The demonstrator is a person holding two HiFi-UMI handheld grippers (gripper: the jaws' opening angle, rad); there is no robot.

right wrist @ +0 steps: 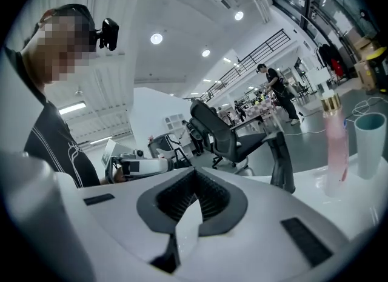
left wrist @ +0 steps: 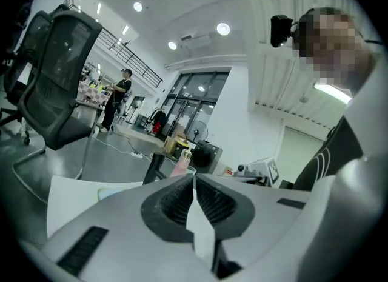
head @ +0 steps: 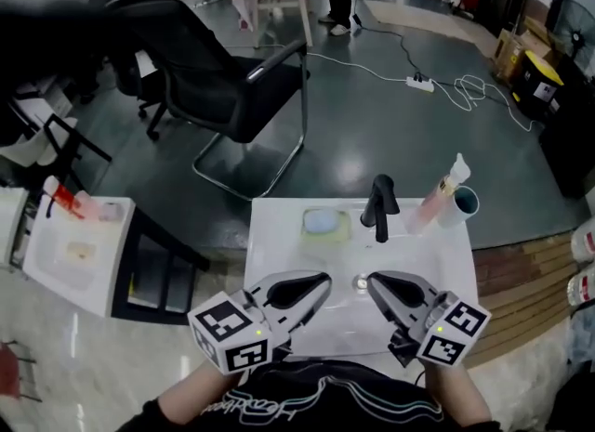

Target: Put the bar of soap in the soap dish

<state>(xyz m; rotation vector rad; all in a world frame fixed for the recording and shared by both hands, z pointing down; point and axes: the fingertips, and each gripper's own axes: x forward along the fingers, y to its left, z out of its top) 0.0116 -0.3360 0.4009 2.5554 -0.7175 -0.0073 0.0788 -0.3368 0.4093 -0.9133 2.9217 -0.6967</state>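
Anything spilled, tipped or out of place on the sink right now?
Nothing stands out: the pale blue soap bar lies in the green soap dish; pink pump bottle and teal cup stand upright.

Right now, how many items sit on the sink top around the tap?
3. The soap dish, holding the bar of soap, sits left of the tap; a pink bottle and a cup stand right of it. Nothing looks hidden.
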